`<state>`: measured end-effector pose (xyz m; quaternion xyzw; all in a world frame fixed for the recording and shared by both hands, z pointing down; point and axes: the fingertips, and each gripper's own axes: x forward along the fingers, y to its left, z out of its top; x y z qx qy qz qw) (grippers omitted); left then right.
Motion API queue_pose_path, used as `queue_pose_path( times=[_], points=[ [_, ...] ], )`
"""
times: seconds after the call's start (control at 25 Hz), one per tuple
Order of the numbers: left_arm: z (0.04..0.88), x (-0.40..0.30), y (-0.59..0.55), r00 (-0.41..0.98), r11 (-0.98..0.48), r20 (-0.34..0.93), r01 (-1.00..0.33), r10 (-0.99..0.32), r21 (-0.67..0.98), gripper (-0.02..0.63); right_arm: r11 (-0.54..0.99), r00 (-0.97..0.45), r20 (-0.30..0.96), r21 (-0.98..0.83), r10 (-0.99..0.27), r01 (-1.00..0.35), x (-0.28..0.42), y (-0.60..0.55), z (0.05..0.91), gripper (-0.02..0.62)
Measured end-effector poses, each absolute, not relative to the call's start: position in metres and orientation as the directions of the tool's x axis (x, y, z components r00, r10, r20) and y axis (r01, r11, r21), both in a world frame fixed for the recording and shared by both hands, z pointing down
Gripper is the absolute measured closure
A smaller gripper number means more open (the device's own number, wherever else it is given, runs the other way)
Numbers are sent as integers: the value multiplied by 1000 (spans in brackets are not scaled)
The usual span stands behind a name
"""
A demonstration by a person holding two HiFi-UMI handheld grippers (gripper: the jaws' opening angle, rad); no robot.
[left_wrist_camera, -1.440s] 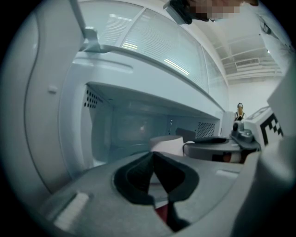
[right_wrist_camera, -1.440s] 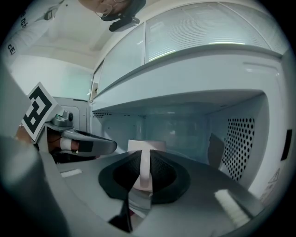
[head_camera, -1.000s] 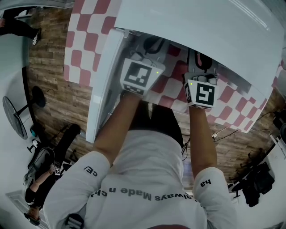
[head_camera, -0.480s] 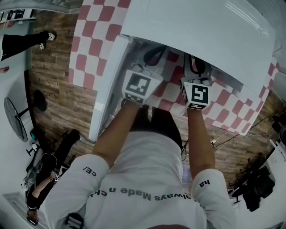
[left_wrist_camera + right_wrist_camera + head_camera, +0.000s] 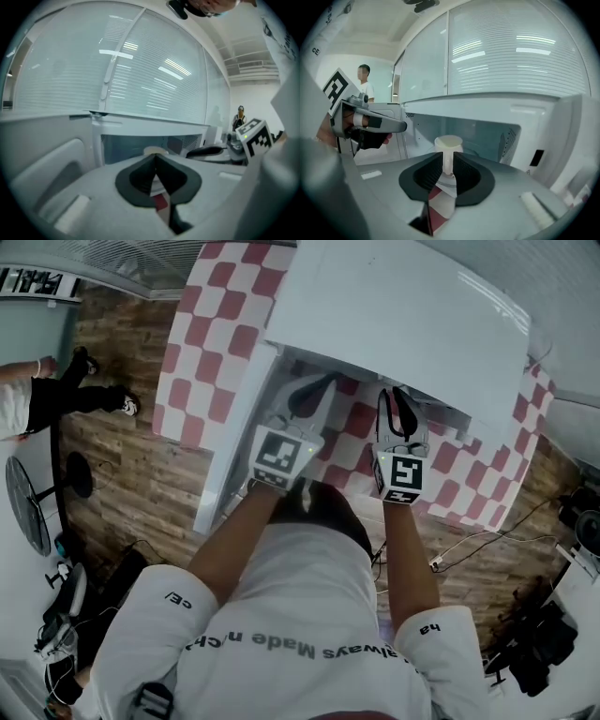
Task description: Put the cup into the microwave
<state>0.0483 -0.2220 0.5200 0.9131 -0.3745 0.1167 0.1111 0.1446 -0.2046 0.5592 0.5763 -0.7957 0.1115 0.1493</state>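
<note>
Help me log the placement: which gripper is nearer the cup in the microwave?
Right. The right gripper faces the cup head-on, with it standing inside the microwave just past its parted jaws. The left gripper, shut, aims at it from farther back and to the left.

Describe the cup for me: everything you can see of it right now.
The cup is plain pale cream, perhaps paper or plastic, and stands upright with its top open and a slightly wider rim. It sits just beyond the parted jaws of the right gripper, framed by the open cavity of the microwave. The jaws hide its base, and nothing visibly touches it.
</note>
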Motion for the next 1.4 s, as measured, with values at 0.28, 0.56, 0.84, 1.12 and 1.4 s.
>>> queue_pose_path(
  times=[0.28, 0.56, 0.84, 1.12, 1.4],
  points=[
    [467, 45, -193, 709, -702, 263, -699, -655, 135, 603, 327, -309, 341, -4, -888, -945, 144, -169, 489, 545],
    [407, 43, -169, 736, -727, 225, -673, -639, 135, 603, 352, -335, 291, 6, -896, -936, 139, -146, 408, 551],
    [347, 30, -154, 757, -749, 179, -651, -628, 126, 603, 380, -369, 227, 6, -901, -925, 129, -125, 334, 554],
    [303, 20, -133, 769, -767, 146, -637, -623, 84, 603, 418, -408, 195, 11, -892, -908, 114, -103, 285, 557],
    [277, 9, -120, 768, -766, 111, -639, -631, 71, 603, 447, -436, 162, 34, -885, -894, 104, -83, 249, 557]
  ],
)
